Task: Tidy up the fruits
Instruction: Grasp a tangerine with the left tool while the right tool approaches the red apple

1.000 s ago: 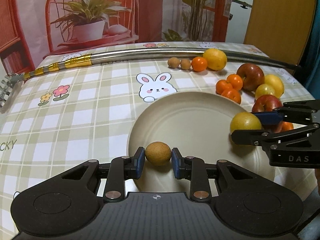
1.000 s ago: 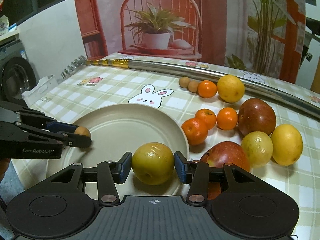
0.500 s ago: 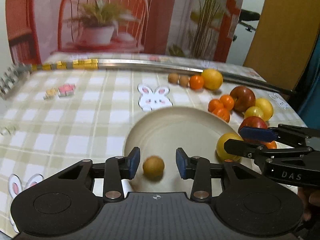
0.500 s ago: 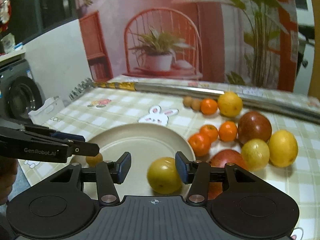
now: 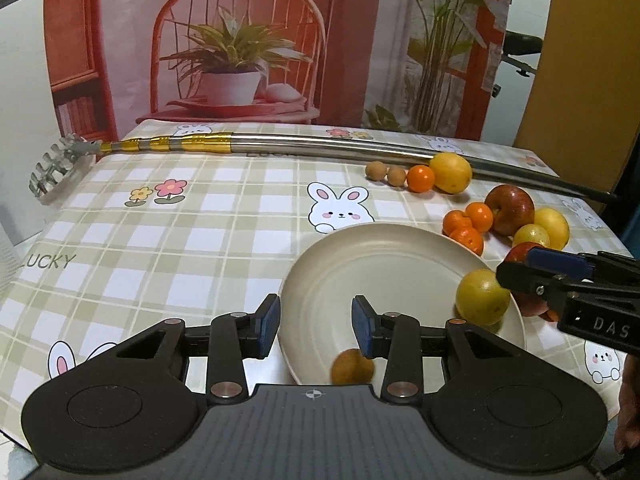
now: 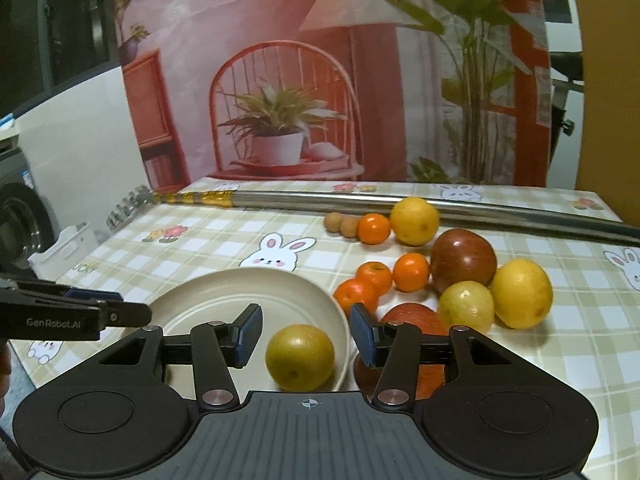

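Cream plate point(image 5: 384, 256) on the checked tablecloth point(image 5: 160, 240), holding two items: one small brown fruit point(image 5: 352, 367) at its near rim, one yellow-green fruit point(image 6: 300, 357) toward its right side. My left gripper point(image 5: 316, 326): fingers spread, nothing between them, the brown fruit lying free just beneath. My right gripper point(image 6: 306, 338): fingers spread either side of the yellow-green fruit, not touching it. Loose stock right of the plate: tangerines point(image 6: 374, 278), red apples point(image 6: 464, 261), yellow fruits point(image 6: 522, 294). Metal pole point(image 5: 320, 148) along the far edge.
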Demonstrator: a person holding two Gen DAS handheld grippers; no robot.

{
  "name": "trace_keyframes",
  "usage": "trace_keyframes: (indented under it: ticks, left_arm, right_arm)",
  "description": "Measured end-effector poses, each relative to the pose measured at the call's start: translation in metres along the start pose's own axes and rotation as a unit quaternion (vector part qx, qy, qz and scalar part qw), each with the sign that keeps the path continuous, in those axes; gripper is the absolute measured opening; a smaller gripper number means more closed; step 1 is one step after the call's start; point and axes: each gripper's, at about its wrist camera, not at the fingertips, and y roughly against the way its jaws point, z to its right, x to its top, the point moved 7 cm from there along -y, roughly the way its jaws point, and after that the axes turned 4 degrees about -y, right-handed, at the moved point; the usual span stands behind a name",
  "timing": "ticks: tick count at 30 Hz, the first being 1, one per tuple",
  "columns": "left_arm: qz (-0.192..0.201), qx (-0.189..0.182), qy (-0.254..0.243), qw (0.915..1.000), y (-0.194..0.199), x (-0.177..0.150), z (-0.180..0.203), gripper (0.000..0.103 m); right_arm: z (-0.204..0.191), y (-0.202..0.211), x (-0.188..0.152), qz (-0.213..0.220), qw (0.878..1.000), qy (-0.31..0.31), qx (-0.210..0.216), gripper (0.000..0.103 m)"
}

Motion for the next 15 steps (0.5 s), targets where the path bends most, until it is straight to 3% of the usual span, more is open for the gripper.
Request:
trace_keyframes:
  ticks: [15]
  left_arm:
    - [-0.007, 0.004, -0.007, 0.9999, -0.001, -0.0046, 0.0029, 0.041]
  right_arm:
    - [0.0032, 0.0025, -0.002, 0.005, 1.0, -0.007, -0.006, 0.046]
